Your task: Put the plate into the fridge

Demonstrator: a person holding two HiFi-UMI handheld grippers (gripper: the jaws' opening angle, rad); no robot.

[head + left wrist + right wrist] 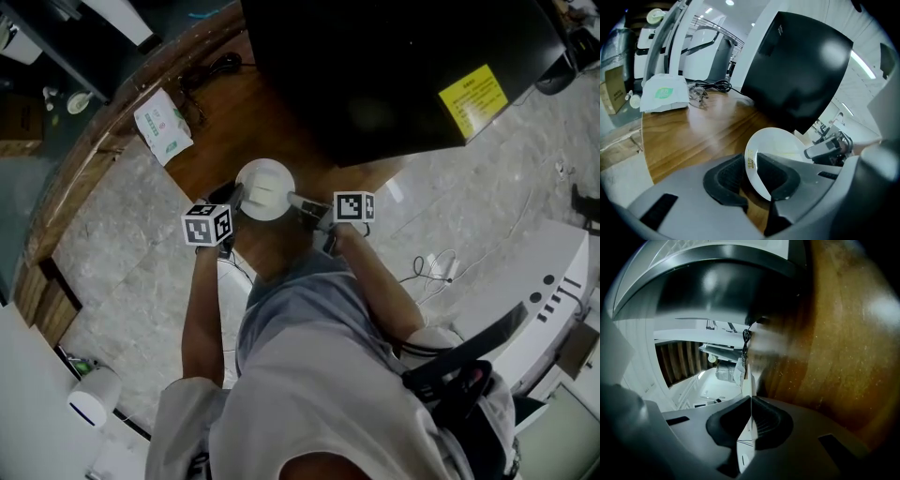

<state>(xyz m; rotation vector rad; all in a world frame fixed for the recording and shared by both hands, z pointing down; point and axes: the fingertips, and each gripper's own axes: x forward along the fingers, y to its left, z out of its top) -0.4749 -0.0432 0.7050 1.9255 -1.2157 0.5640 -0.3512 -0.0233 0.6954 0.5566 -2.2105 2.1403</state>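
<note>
A round white plate (265,187) hangs over the wooden table (202,155), just in front of the black fridge (375,66), whose door looks closed. My left gripper (236,197) holds the plate's left rim and my right gripper (298,202) holds its right rim. In the left gripper view the plate (778,145) tilts up from between the dark pads of the left gripper (751,171), with the fridge (797,70) behind it. In the right gripper view the plate (749,394) shows edge-on, pinched by the right gripper (751,425).
A white and green tissue pack (163,125) and a black cable (211,67) lie on the table's far left part. A white machine (534,281) stands on the stone floor at right, with a socket strip (441,267) near it. A white cylinder (92,396) stands at lower left.
</note>
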